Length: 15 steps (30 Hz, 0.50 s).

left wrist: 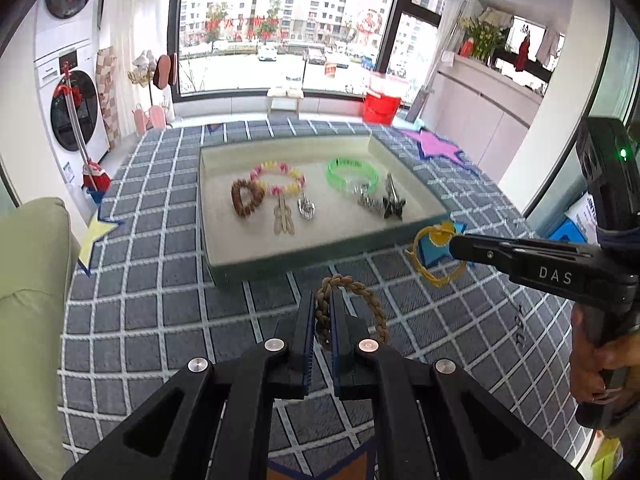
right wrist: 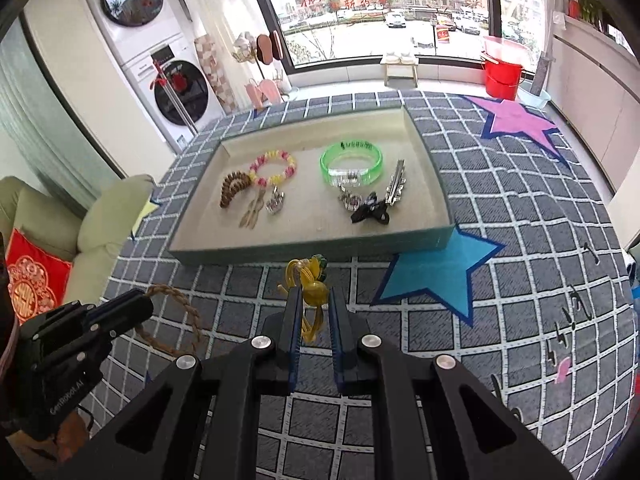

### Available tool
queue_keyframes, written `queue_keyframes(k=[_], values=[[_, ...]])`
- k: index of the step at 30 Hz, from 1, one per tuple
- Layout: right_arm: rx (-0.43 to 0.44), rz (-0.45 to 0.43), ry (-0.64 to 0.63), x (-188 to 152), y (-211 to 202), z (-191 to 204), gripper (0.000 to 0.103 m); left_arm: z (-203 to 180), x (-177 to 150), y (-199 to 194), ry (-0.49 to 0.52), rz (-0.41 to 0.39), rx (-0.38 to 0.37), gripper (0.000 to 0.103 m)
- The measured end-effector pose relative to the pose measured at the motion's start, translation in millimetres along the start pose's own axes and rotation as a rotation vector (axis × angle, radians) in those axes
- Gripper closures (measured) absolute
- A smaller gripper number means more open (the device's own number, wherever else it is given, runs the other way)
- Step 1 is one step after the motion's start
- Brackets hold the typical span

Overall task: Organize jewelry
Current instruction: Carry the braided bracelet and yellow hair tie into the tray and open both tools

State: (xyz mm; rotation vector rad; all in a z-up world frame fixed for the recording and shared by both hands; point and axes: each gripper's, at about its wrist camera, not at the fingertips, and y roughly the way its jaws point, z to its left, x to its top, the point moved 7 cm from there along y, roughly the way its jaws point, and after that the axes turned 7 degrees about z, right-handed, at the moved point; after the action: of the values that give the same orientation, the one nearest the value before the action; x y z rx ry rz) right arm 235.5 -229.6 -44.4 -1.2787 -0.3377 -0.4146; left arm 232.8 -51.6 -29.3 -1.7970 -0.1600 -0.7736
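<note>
Tray ahead of both claws already holds several bracelets and clips – two pieces left. Left claw clamped on braided brown bracelet, right claw clamped on yellow hair tie, both short of tray. Only right view shows red cushion beside left claw

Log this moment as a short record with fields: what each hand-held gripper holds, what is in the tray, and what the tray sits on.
left hand-held gripper: shut on a brown braided bracelet, held clear of the tray
right hand-held gripper: shut on a yellow bracelet, near the tray's front wall
tray: holds brown bead bracelet, pink and yellow bracelet, green bangle, black bow clip, silver clips
surface: grey checked cloth with a blue star
</note>
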Motion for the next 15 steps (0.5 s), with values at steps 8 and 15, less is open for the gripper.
queue_keyframes(k=[8, 15], values=[[0.0, -0.04, 0.001, 23.6, -15.3, -1.9, 0.089, 9.5, 31.0, -9.2, -0.008, -0.059, 0.014, 0.082], [0.007, -0.051, 0.004, 47.7, -11.9, -2.0, 0.089, 16.4, 56.3, -0.3, -0.016, -0.078, 0.024, 0.082]])
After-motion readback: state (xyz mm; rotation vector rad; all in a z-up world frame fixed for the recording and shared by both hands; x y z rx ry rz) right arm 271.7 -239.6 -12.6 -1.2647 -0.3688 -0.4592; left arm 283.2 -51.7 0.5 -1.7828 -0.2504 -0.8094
